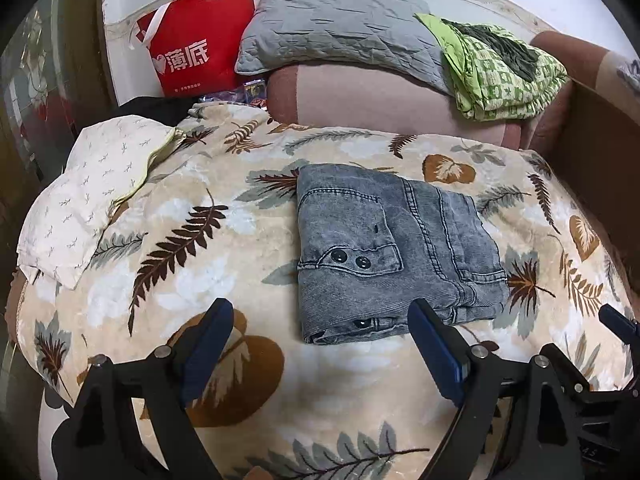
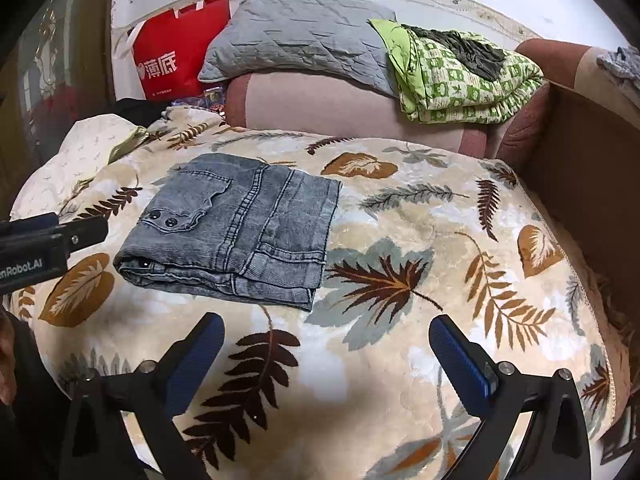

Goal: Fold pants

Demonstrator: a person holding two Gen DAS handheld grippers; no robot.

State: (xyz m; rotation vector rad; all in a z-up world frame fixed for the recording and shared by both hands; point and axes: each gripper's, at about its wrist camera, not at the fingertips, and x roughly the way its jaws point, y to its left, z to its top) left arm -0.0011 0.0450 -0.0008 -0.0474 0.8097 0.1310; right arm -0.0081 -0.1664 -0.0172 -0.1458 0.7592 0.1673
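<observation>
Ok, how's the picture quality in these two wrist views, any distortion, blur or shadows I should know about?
Left wrist view: strong fisheye bending with dark corners; the folded jeans are sharp. Right wrist view: same curved edges; the jeans and leaf-print blanket are crisp, and a soft shadow falls on the blanket beneath the open right hand-held gripper. No glare in either.

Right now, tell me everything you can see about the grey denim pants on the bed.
The pants are washed grey denim, folded into a compact, roughly rectangular bundle of several layers. The top face shows darker double-stitched seams, a pocket flap with two dark buttons, and a further button peeking from the layers at the near edge. They lie flat on the leaf-print blanket, which alone supports them. Neither hand-held gripper grips them: both stand open on the near side of the bundle.
</observation>
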